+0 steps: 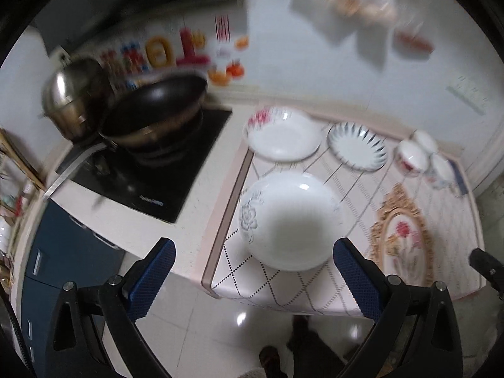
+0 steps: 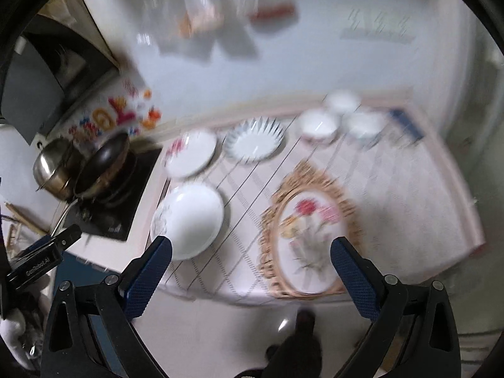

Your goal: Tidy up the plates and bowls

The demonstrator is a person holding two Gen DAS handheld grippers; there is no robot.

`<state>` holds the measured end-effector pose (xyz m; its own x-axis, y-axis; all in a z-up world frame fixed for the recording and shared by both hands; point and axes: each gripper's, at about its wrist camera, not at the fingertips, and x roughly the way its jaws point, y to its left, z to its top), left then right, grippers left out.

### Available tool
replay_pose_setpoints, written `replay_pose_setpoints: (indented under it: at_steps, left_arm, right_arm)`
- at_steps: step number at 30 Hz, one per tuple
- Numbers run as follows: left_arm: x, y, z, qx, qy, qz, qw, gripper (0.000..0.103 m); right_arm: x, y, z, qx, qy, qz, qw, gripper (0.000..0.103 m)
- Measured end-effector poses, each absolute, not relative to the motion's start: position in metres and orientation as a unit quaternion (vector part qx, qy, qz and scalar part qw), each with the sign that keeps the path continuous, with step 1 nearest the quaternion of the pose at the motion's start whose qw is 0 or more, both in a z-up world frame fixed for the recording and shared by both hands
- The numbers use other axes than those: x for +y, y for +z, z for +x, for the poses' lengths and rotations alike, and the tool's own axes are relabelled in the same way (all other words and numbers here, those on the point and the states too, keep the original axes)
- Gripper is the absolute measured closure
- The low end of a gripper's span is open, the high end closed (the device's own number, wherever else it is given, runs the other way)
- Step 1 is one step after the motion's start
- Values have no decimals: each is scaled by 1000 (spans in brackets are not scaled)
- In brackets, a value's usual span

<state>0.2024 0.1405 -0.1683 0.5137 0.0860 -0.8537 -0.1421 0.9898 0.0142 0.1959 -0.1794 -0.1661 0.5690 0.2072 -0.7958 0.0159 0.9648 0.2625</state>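
Both grippers [image 1: 253,260] [image 2: 250,256] gape; only the right view shows table's [image 2: 409,220] bare end.

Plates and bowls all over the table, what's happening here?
A person is about to tidy the dishes using two handheld tools. The left gripper and right gripper are both open and empty, above the table's near edge. Three plates lie separately: a grey-flower plate nearest, a red-flower plate and a blue-rimmed plate behind. Three small bowls cluster at the back. Nothing is stacked yet.
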Motion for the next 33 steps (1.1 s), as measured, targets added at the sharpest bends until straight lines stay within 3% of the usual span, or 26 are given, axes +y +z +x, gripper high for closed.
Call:
replay_pose_setpoints:
  at_steps: [3, 5, 9, 15, 17, 22, 33]
  left_arm:
    - [151, -214, 238, 533, 62, -38, 843, 4]
    - [158, -247, 263, 565, 63, -50, 821, 13]
    - [170, -296, 295, 609, 67, -82, 786, 17]
    - [180, -345, 328, 650, 63, -101, 751, 44]
    - [181, -352, 336, 655, 56, -108, 746, 56]
    - [183, -349, 339, 646, 68, -113, 752, 66]
    - [148, -333, 336, 643, 61, -112, 756, 69]
  right_arm:
    - [-169, -225, 256, 509, 97, 148, 842, 6]
    - [-158, -263, 293, 538, 118, 155, 820, 13]
    - [-133, -328, 356, 592, 153, 152, 777, 25]
    - [-103, -402, 420, 640, 178, 155, 731, 43]
    - [-93, -417, 433, 648, 188, 154, 722, 58]
    - [-74, -440, 453, 664, 215, 161, 698, 90]
    - [-79, -430, 452, 656, 230, 128, 708, 90]
